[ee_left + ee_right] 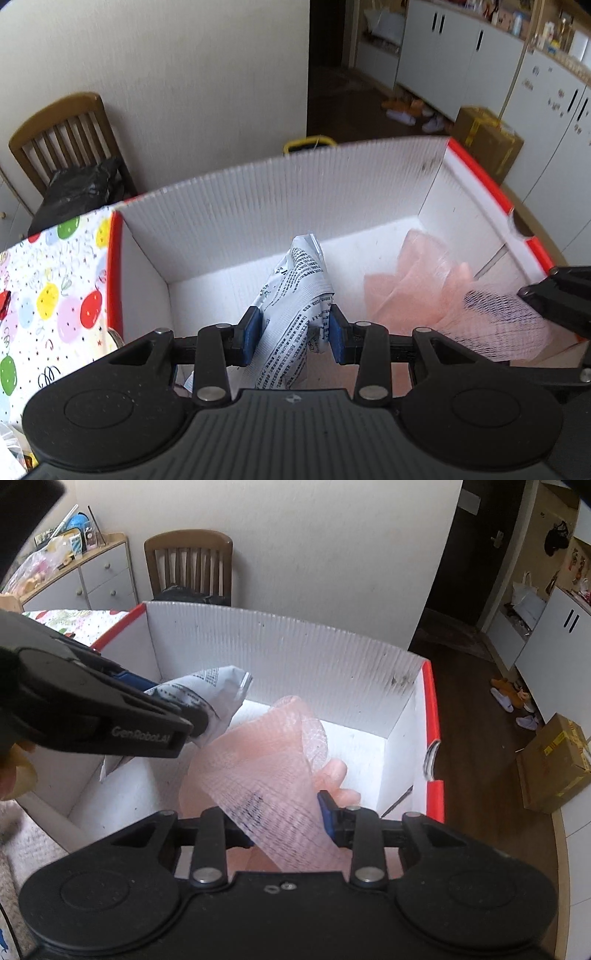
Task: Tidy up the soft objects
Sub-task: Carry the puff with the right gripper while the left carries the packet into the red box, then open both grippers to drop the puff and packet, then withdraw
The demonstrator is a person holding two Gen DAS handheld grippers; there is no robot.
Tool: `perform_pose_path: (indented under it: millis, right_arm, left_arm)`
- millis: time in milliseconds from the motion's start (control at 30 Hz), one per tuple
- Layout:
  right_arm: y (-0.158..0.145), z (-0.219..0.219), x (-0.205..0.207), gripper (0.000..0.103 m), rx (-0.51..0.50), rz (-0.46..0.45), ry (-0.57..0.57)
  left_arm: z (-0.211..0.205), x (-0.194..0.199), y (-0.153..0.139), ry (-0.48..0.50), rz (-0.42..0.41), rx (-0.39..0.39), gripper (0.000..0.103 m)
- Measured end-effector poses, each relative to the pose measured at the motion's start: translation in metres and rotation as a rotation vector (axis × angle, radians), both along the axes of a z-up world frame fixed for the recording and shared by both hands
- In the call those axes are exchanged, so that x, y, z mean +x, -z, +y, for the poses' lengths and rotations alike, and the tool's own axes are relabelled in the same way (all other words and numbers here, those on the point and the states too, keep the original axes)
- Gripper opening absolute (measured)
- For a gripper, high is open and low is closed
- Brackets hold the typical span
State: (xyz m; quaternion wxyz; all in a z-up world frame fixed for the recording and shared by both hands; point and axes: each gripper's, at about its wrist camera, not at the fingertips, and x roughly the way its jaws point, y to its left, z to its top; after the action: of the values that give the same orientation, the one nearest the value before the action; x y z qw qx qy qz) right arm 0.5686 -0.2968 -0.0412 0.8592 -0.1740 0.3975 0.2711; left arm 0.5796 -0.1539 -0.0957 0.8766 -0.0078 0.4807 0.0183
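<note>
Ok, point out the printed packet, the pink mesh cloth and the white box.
printed packet (295,288): left wrist view, its middle, above the jaws.
pink mesh cloth (273,775): right wrist view, its stretched middle.
white box (295,192): left wrist view, its far wall.

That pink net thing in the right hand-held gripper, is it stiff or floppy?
Probably floppy: the pink mesh netting drapes and folds from the right hand-held gripper into the white corrugated box. Likely very light, since it is see-through. It may snag rather than slip.
</note>
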Motion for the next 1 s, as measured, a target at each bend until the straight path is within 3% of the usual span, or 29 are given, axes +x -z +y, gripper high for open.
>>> perform_pose_path:
  millis: [133, 233, 333, 400, 467, 1000]
  right_arm:
    - [0.004, 0.002, 0.001, 0.040, -0.008, 0.007, -0.006]
    - [0.006, 0.002, 0.003, 0.054, -0.015, 0.018, -0.013]
    - [0.007, 0.005, 0.002, 0.059, -0.020, 0.016, -0.021]
    - [0.007, 0.007, 0.001, 0.063, -0.021, 0.016, -0.027]
    - [0.006, 0.008, 0.000, 0.075, -0.027, 0.006, -0.030]
    - [-0.022, -0.009, -0.006, 0.083, 0.051, -0.027, -0.001]
  left_arm:
    - [0.002, 0.004, 0.008, 0.002, 0.033, -0.016, 0.039]
    - [0.004, 0.006, 0.014, 0.012, 0.062, -0.045, 0.041]
    - [0.005, 0.007, 0.014, 0.015, 0.066, -0.057, 0.044]
    - [0.005, 0.006, 0.012, 0.008, 0.062, -0.046, 0.052]
    - [0.003, 0.006, 0.010, 0.004, 0.052, -0.040, 0.062]
    - [0.002, -0.019, -0.030, 0.011, -0.072, -0.054, 0.066]
